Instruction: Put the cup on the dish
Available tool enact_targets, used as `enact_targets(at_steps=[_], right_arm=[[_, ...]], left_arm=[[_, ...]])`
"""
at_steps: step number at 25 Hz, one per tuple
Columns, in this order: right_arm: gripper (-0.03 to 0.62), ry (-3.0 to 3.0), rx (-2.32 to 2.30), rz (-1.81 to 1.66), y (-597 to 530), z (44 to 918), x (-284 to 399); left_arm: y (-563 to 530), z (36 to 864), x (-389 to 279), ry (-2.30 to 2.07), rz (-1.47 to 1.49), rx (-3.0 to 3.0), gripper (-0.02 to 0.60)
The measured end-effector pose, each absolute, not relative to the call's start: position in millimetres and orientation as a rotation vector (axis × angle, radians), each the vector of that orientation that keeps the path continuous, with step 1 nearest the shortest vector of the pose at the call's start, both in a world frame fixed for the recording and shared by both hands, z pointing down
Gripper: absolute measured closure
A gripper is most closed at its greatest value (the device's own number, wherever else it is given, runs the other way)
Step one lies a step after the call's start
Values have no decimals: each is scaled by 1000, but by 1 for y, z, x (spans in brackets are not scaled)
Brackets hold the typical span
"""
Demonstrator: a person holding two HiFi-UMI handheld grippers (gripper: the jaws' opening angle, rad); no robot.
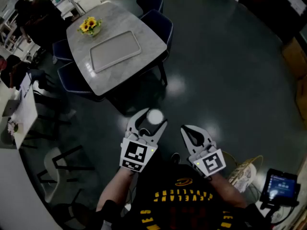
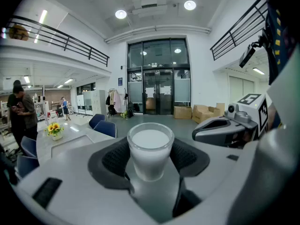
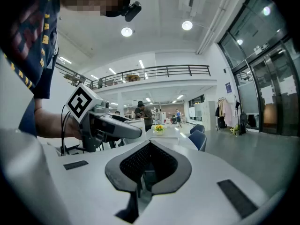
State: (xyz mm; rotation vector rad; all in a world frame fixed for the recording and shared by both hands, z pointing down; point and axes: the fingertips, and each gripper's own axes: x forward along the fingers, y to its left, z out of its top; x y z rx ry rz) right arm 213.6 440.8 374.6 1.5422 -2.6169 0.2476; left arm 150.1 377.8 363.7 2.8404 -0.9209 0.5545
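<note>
A white frosted cup [image 1: 154, 116] sits upright between the jaws of my left gripper [image 1: 149, 119], which is shut on it and held in the air over the dark floor. In the left gripper view the cup [image 2: 150, 146] fills the middle, with the dark pads [image 2: 115, 157] against both its sides. My right gripper [image 1: 188, 130] hangs beside it to the right, shut and empty; its pads [image 3: 161, 165] meet in the right gripper view. The dish, a pale rectangular tray [image 1: 115, 49], lies on the marble table [image 1: 148, 32] well ahead of both grippers.
A small vase of sunflowers [image 1: 90, 26] stands on the table behind the tray. Dark blue chairs [image 1: 159, 23] ring the table. People stand at the far left [image 2: 21, 111]. A woven bag [image 1: 244, 171] and a screen device [image 1: 279, 185] are at lower right.
</note>
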Motion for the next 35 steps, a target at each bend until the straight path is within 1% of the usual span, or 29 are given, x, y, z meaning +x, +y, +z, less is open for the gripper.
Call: enact_targets(at_steps=[8,11,20,21,22,24,27,30,35], right_arm=[[589,-2593,1569,301,468,391,218],[589,-2601,1539,323,477,400,207],[588,-2624,1493,327,450,402,179],[573,-2608,1486,334,445,402,176],[500,-2602,1473,340,440,400,172],[435,-2637,1426,331,431,395,160],[364,-2719,1326,224,426,381,136],[350,-2755,1242,84,418,372,111],[350,-2786,1164,91,389,375,75]], left_arm=[[438,372,160,-848,544,2864,316],[454,377,154,-831,559,2856,316],[445,358,128,-817,554,2884,316],[442,355,124,-816,561,2889,316],[438,351,120,-816,568,2893,316],[428,345,112,-823,579,2898,316],[414,338,101,-834,578,2894,316],[398,340,87,-832,565,2882,316],[367,345,62,-832,553,2878,316]])
